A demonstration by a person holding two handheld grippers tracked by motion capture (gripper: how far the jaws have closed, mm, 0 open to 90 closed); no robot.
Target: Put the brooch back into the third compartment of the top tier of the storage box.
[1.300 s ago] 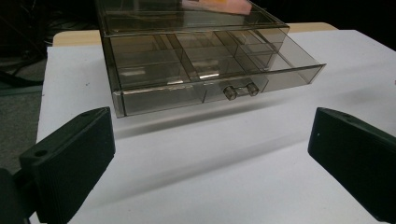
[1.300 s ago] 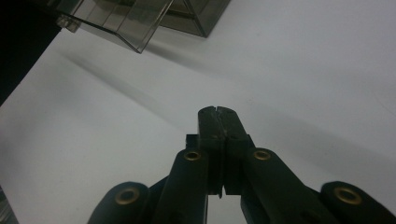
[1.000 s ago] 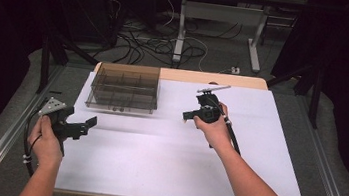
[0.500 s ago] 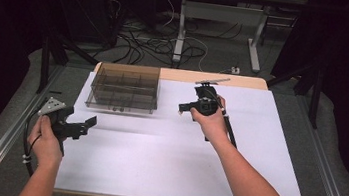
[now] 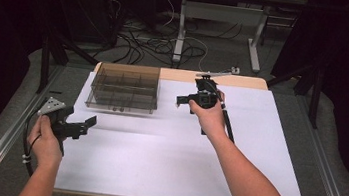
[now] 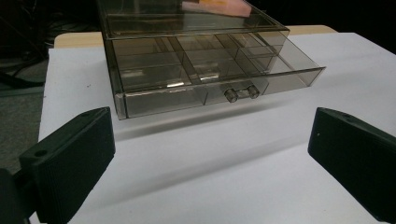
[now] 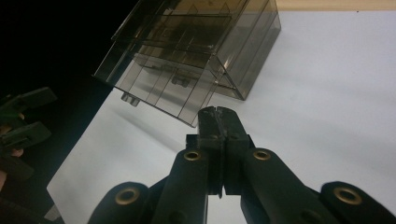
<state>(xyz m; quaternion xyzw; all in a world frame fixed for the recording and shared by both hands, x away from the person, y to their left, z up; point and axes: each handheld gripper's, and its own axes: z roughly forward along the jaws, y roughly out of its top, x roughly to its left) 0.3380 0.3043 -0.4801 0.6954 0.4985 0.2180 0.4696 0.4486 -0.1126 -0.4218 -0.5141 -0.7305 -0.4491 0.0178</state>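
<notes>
1. Drawer organiser, a smoke-tinted clear plastic box, sits at the far left of the white board on the table; its lower drawer is pulled partway out towards the person, showing divided compartments; two small round knobs stick out of the drawer front.
2. Something pink lies on top of the organiser; what it is I cannot tell.
3. Left gripper is held low at the left edge of the board, well short of the organiser and pointed at it; its jaws stand wide apart with nothing between them, and in the left gripper view the drawer front shows through the gap.
4. Right gripper is held above the board, to the right of the organiser and apart from it, pointing left; in the right gripper view its jaws are pressed together, gripping nothing.
5. Cables lie tangled on the floor beyond the table.
</notes>
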